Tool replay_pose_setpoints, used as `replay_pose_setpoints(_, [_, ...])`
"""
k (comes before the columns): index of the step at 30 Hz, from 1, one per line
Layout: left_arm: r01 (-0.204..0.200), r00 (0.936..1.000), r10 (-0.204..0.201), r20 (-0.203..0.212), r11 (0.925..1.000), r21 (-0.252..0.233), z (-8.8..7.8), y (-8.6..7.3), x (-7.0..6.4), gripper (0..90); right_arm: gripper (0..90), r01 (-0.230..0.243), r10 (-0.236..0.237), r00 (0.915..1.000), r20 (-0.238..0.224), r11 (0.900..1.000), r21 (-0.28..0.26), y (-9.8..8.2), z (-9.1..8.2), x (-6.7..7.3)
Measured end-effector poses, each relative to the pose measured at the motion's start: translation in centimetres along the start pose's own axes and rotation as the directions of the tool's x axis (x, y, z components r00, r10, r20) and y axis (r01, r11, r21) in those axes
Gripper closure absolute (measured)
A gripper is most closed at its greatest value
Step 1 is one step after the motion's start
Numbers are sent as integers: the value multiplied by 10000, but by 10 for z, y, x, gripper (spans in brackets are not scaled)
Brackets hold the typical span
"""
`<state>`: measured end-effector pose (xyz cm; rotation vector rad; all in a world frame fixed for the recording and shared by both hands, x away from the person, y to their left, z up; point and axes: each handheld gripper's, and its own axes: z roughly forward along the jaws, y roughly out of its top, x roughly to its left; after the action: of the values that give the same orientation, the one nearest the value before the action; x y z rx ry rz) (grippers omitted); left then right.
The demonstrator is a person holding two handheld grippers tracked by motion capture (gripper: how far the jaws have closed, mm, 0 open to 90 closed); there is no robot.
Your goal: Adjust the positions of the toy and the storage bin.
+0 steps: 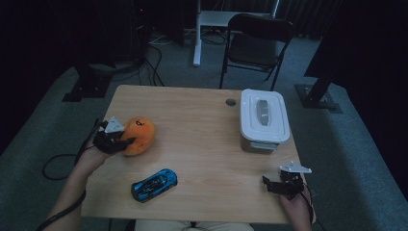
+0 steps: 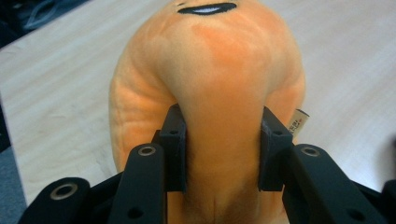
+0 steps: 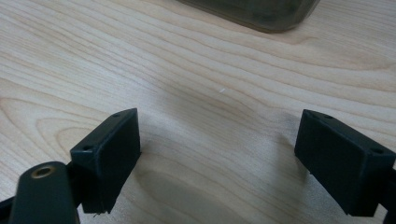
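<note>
An orange plush toy (image 1: 138,136) with a small black mark on top sits at the left side of the wooden table (image 1: 192,120). My left gripper (image 1: 120,140) is shut on it. In the left gripper view both black pads (image 2: 175,149) squeeze a fold of the orange plush toy (image 2: 210,84), and a small label sticks out at its right. My right gripper (image 1: 273,185) rests near the table's front right corner. Its jaws stand wide apart in the right gripper view, my right gripper (image 3: 219,158) having only bare wood between them.
A blue toy car (image 1: 154,185) lies near the front edge, left of centre. A white-lidded box (image 1: 263,118) stands at the right, its base edge (image 3: 252,14) just ahead of my right gripper. A black folding chair (image 1: 255,43) and stand legs sit on the floor beyond the table.
</note>
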<state>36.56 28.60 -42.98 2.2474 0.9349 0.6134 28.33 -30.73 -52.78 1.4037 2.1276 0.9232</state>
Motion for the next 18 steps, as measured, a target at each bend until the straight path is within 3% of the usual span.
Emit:
replay_pose_setpoints(1, [3, 9999, -3, 161, 10000, 4, -4, -2, -3, 635, 138, 1, -1, 10000, -1, 10000, 0, 0, 0, 0])
replay_pose_setpoints(8, [-396, 9992, 395, 33, 9984, 397, -18, -24, -15, 630, 138, 2, -2, 10000, 5, 10000, 0, 0, 0, 0])
replay_pose_setpoints(12, [-160, 9999, 162, -44, 9993, 335, -26, -36, -13, 627, 138, -19, 19, 10000, 15, 10000, 1, 0, 0, 0])
replay_pose_setpoints(16, [-9, 10000, 7, 22, 9973, 734, -17, -44, -11, 620, 138, -21, 21, 10000, 19, 10000, 0, 0, 0, 0])
replay_pose_setpoints(18, [194, 9998, -199, 95, 9981, 587, -15, -46, -11, 570, 138, -21, 21, 10000, 19, 10000, 1, 0, 0, 0])
